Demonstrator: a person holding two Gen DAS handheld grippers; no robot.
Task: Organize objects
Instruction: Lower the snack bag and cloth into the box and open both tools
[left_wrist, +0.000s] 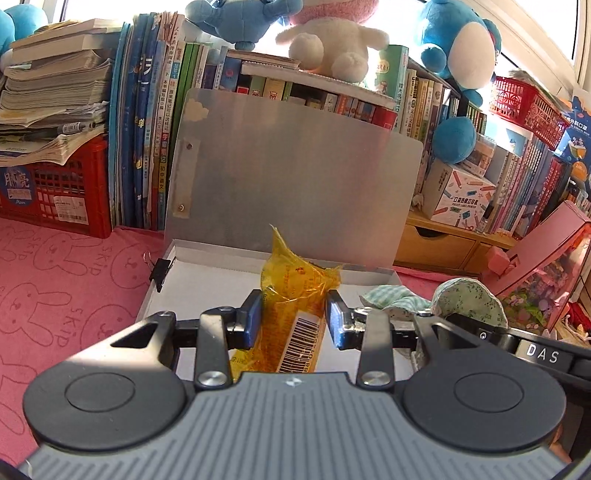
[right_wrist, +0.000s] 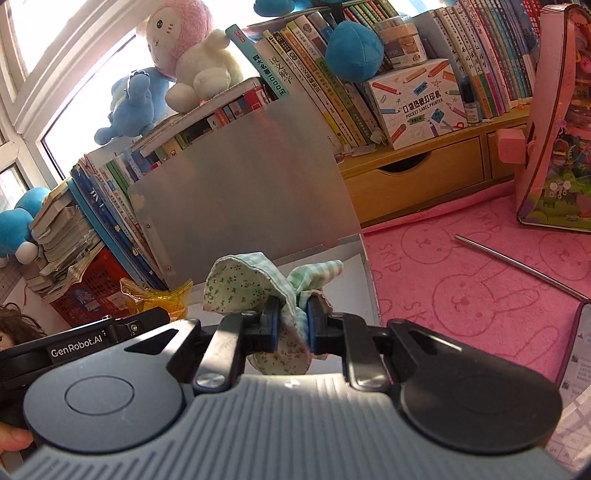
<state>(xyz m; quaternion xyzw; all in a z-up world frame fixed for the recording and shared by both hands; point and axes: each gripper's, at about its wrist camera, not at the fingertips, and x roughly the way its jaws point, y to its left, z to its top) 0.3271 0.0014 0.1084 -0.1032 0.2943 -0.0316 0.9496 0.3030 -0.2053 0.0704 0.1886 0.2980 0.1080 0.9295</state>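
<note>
Left gripper (left_wrist: 294, 317) clamps a barcoded yellow packet (left_wrist: 295, 295) — right gripper (right_wrist: 291, 321), beside "GenRobot.AI" lettering, pinches floral cloth (right_wrist: 258, 284).

Yellow crinkly packet (left_wrist: 295, 295) w/ barcode + green floral cloth (right_wrist: 258, 291), both above open white box (left_wrist: 207, 273)

yellow packet (left_wrist: 295, 291): clear yellow wrap, red print, white barcode label with black bars
fabric scrunchie (right_wrist: 258, 284): pale cloth with small green floral sprigs, green-and-white gingham ends
box (left_wrist: 207, 280): white inside, dull silver-grey lid
table mat (right_wrist: 461, 295): pink, embossed rabbit outlines and "SKIP" lettering
binder clip (left_wrist: 161, 271): black
crate (left_wrist: 55, 195): red
gripper pads (left_wrist: 255, 314): dark blue
</note>
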